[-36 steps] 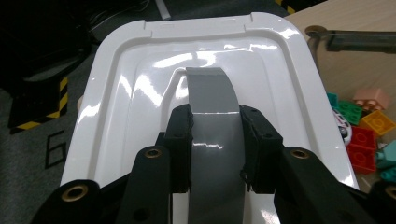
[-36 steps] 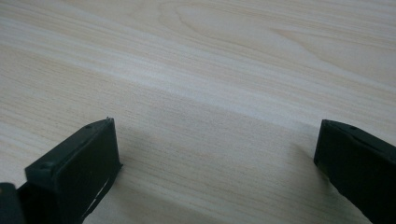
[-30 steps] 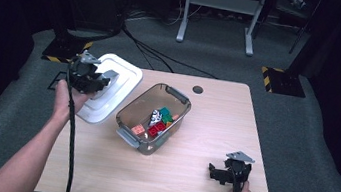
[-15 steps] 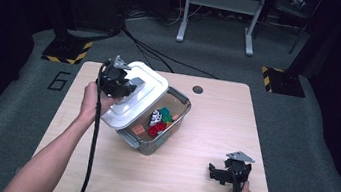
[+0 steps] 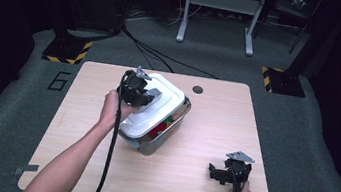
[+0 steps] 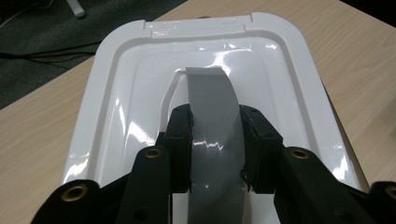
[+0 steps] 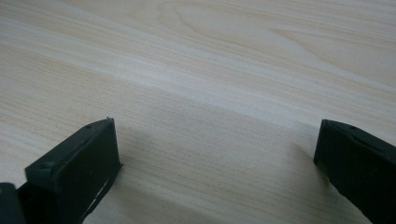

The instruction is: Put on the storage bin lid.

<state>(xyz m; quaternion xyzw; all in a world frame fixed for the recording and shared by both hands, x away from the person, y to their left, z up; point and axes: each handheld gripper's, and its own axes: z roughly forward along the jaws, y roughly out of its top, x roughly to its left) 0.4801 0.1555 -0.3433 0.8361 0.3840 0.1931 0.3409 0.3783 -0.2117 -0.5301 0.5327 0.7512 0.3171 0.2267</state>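
A white plastic lid (image 5: pixel 159 109) with a grey handle (image 6: pixel 215 135) lies tilted over the clear storage box (image 5: pixel 162 136) at the table's middle. My left gripper (image 5: pixel 142 94) is shut on the lid's grey handle; in the left gripper view its jaws clamp both sides of that handle, gripper (image 6: pixel 215 149). Coloured toys (image 5: pixel 166 124) show through the gap at the box's right side. My right gripper (image 5: pixel 218 173) rests open near the table's front right, with bare wood between its jaws, gripper (image 7: pixel 215 154).
The wooden table (image 5: pixel 255 123) has a round cable hole (image 5: pixel 197 89) at the back middle. Grey carpet, a metal stand (image 5: pixel 219 12) and black-yellow striped feet (image 5: pixel 66 51) lie beyond the table. A cable trails from each gripper toward the front edge.
My left gripper carried the white lid from the table's left side rightward and set it over the box. The right gripper has stayed put.
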